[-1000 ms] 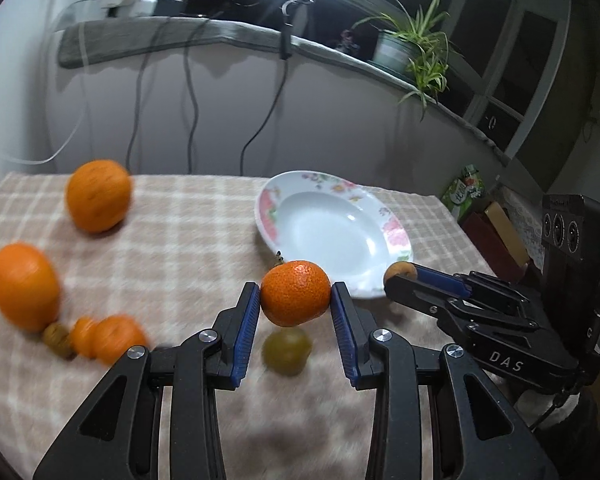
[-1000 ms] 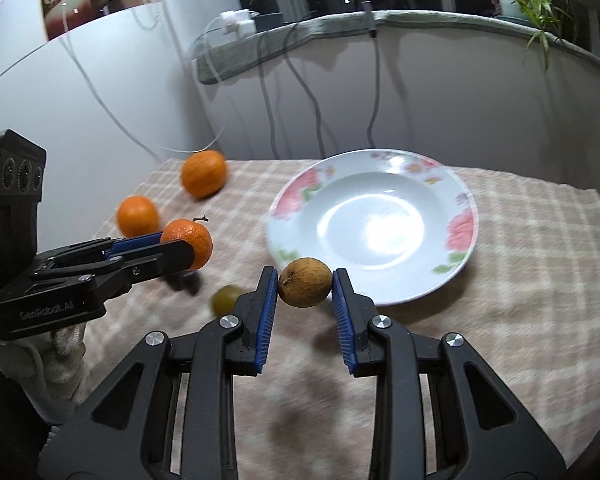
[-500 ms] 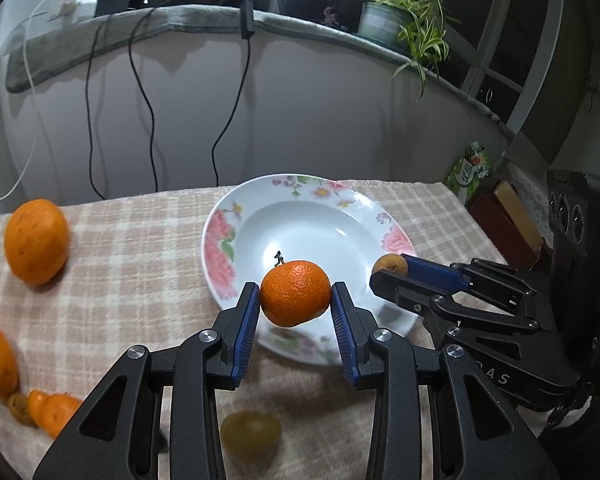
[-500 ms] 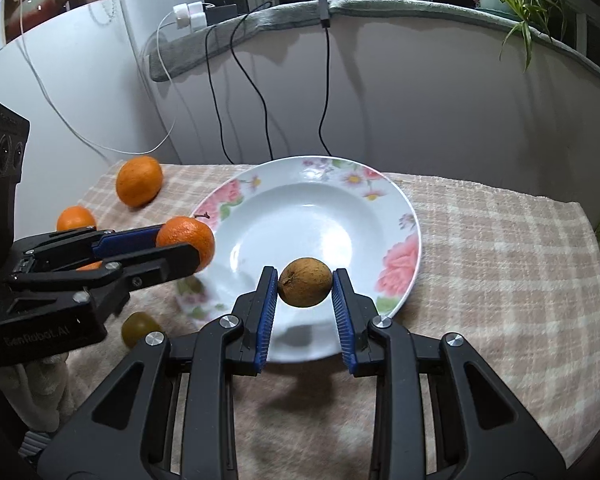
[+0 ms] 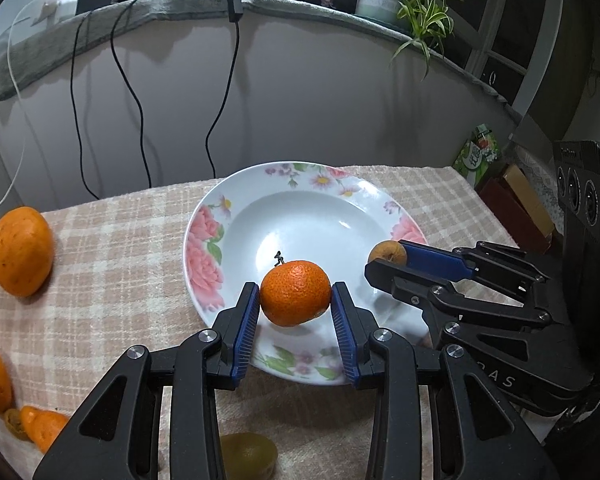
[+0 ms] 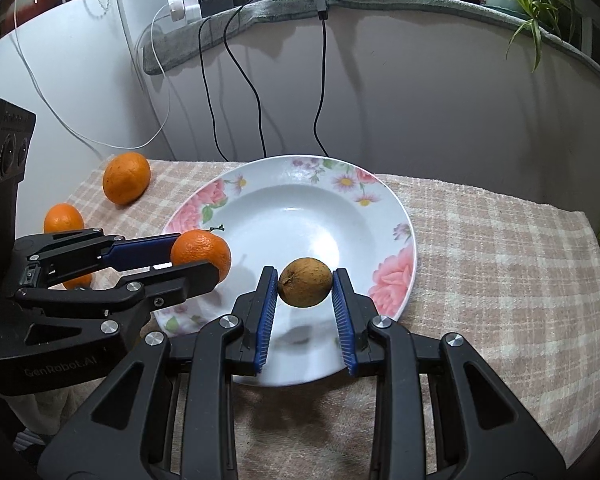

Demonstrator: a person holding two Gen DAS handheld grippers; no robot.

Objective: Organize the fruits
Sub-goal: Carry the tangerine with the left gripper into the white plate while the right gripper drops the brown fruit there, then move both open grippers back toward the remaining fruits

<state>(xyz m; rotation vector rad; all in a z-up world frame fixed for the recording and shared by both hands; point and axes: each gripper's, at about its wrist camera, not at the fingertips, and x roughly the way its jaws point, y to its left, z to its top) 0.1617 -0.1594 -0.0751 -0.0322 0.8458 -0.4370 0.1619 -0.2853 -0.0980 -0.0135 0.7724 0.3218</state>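
Observation:
My left gripper (image 5: 295, 300) is shut on an orange mandarin (image 5: 295, 293) and holds it over the near part of a white flowered plate (image 5: 236, 256). My right gripper (image 6: 305, 286) is shut on a small brown fruit (image 6: 305, 282), held over the near part of the same plate (image 6: 380, 208). Each gripper shows in the other's view: the right one (image 5: 384, 258) with the brown fruit (image 5: 387, 252), the left one (image 6: 200, 258) with the mandarin (image 6: 201, 252). The plate holds no fruit.
On the checked cloth left of the plate lie loose oranges (image 5: 20, 250) (image 6: 126, 178) (image 6: 63, 218), a peeled piece (image 5: 40, 426) and a greenish fruit (image 5: 249, 456) near the front. Cables hang down the wall behind. Boxes (image 5: 516, 208) stand at the right edge.
Both grippers have moved forward with their fruits, from beside the plate's near rim to over the plate. The loose oranges have slid left and back in both views.

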